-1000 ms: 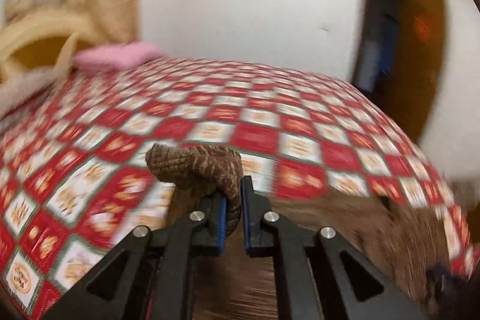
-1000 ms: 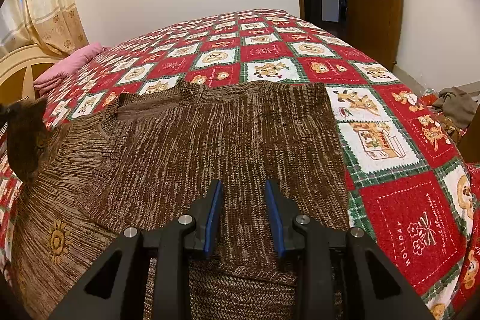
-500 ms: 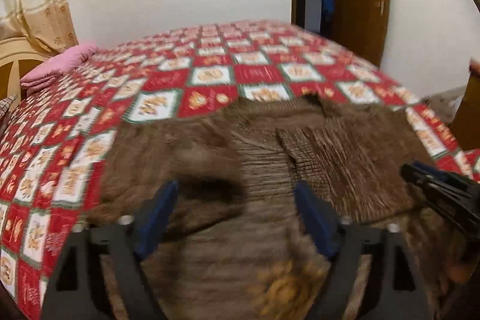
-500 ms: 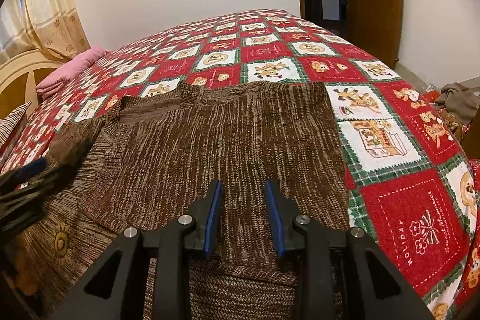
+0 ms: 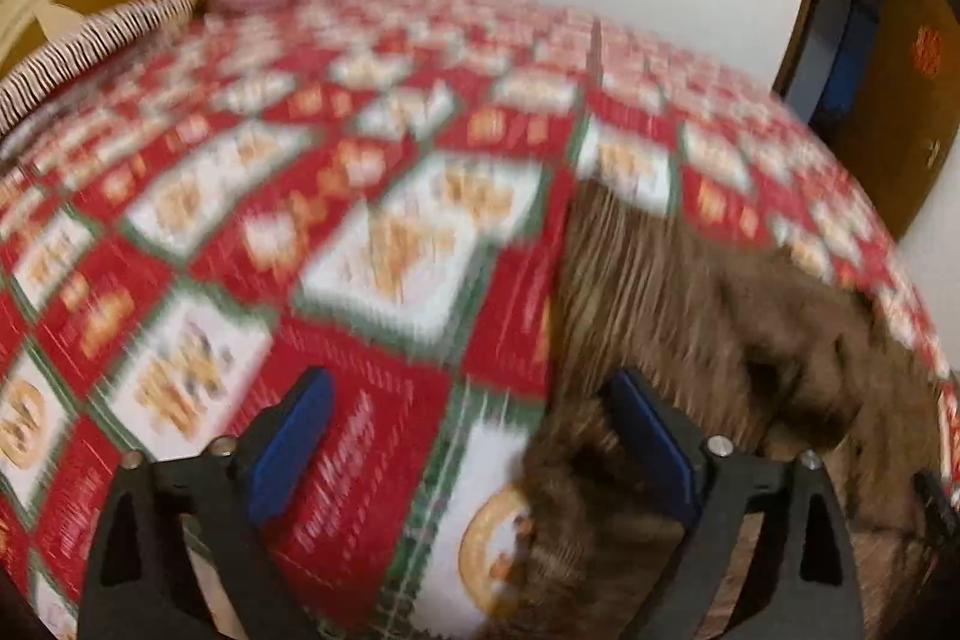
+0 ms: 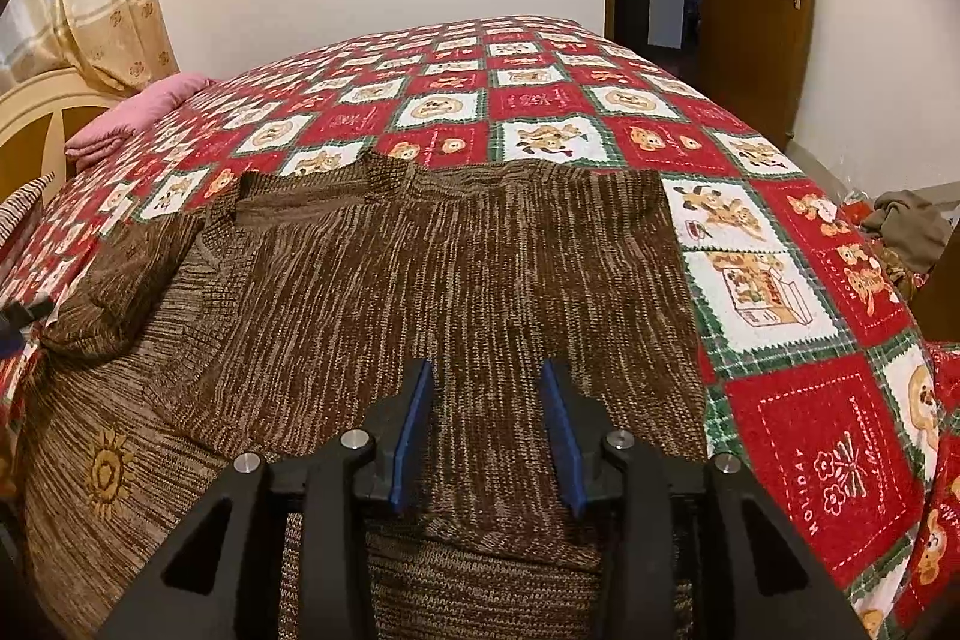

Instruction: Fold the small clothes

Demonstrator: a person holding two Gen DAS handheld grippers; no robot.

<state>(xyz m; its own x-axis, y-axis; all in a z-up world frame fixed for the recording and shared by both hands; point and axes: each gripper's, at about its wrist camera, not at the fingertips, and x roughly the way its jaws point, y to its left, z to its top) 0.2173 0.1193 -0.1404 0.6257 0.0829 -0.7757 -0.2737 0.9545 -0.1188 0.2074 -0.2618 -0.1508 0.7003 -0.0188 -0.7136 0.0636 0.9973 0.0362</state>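
Lying flat on the patchwork bedspread (image 6: 798, 400), brown knitted sweater (image 6: 456, 280) with both sleeves apparently folded in over the body, the lengthwise fold remaining. Running with long axis from hem nearest the right gripper (image 6: 486, 424) to collar at the sweater's far edge. Opening over the sweater and gripping nothing, right jaws; spreading wide at its blurred left edge, empty, left gripper (image 5: 468, 448).

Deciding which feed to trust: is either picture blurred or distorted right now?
Left wrist view: heavily motion-smeared, quilt squares and sweater unreadable. Right wrist view: sharp, sweater knit and quilt lettering clear. Both bow strongly at the fisheye edges.
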